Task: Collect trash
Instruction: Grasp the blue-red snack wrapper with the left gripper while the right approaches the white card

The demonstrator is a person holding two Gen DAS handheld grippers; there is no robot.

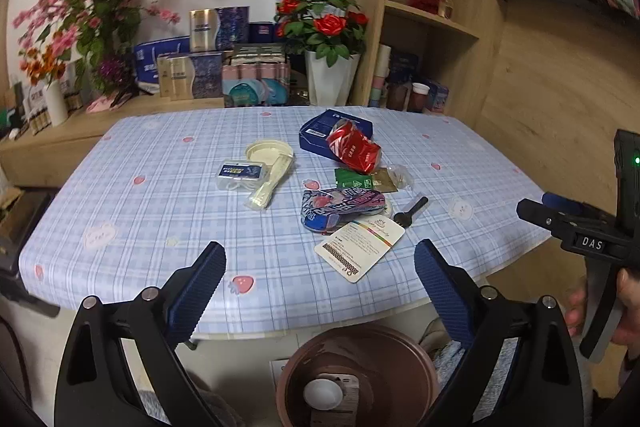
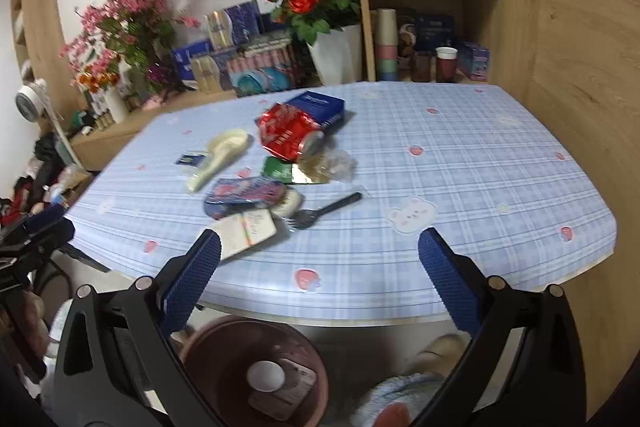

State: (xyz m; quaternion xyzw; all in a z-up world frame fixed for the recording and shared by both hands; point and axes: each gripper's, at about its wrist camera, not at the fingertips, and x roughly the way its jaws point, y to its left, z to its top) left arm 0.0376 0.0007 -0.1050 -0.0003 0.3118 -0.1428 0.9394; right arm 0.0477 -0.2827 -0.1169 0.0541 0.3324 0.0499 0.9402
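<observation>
- left hand-held gripper (image 1: 320, 267) spread wide, nothing btwn the pads, touching nothing
- right hand-held gripper (image 2: 319, 251) also wide apart, empty
- trash on the table (image 1: 160, 155) mid: crushed red can (image 1: 354, 146), wrappers, black fork (image 1: 410, 209)
- brown bin (image 1: 356, 375) below the table edge, partly cut off

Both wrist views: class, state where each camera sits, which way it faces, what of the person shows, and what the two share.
Left wrist: on the open left gripper, facing down across the table; a hand holding the right gripper shows.
Right wrist: on the open right gripper, facing likewise; the left gripper shows at its left edge.
Shared: the red can, black fork, brown bin.
</observation>
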